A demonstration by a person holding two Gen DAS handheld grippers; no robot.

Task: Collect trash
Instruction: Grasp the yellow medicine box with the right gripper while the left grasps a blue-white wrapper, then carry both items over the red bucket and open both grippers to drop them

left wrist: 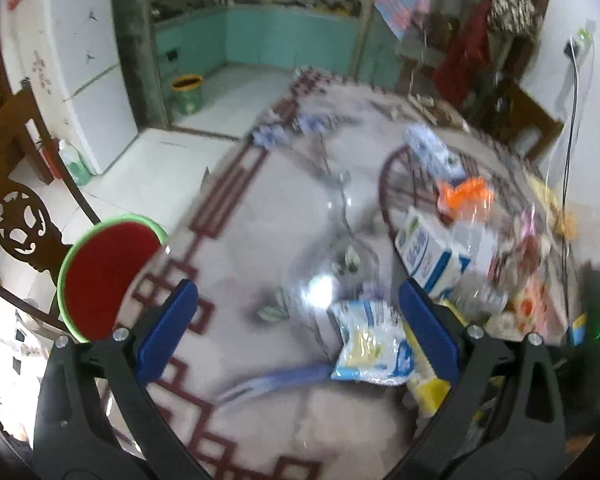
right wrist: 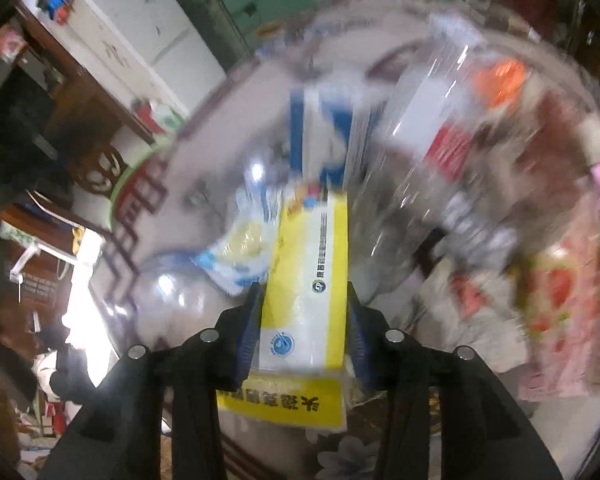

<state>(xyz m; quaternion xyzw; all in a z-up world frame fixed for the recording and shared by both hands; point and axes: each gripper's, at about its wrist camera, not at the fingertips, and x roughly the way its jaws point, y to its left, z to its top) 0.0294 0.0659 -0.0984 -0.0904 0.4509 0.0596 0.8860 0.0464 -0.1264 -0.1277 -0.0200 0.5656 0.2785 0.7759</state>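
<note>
Right jaws: clamped on the yellow-and-white box (right wrist: 306, 280), one blue pad on each long side; right gripper (right wrist: 304, 312) has it held, from what I can see.
Left jaws: spread wide, nothing between them; left gripper (left wrist: 300, 332) hangs over the table (left wrist: 260, 220).
Box axis: long axis runs straight out along my right fingers, far end pointing into the pile (near end sticks back past the pads).
Box in left view: only a yellow sliver (left wrist: 430, 390) shows, just beside my left gripper's right pad.
Trash pile: crinkled blue-and-white wrapper (left wrist: 374, 342) between the left pads and toward the right one, blue-and-white carton (left wrist: 430, 256) beyond it, orange wrapper (left wrist: 466, 196) farther back, clear plastic bottle (right wrist: 432, 128) lying right of the carton.
Bin: red basin with green rim (left wrist: 108, 276) sits off the table edge to the left, just outside my left gripper's left pad.
Key relation: basin is on the left side, box is in the right hand, so the box has to cross over the left gripper's lane to get there.
Nearer arm: left is closer to the basin and to the wrapper; I'd guess it takes that next.
Risk: heavy motion blur in the right view, so pad contact depth is hard to judge.
</note>
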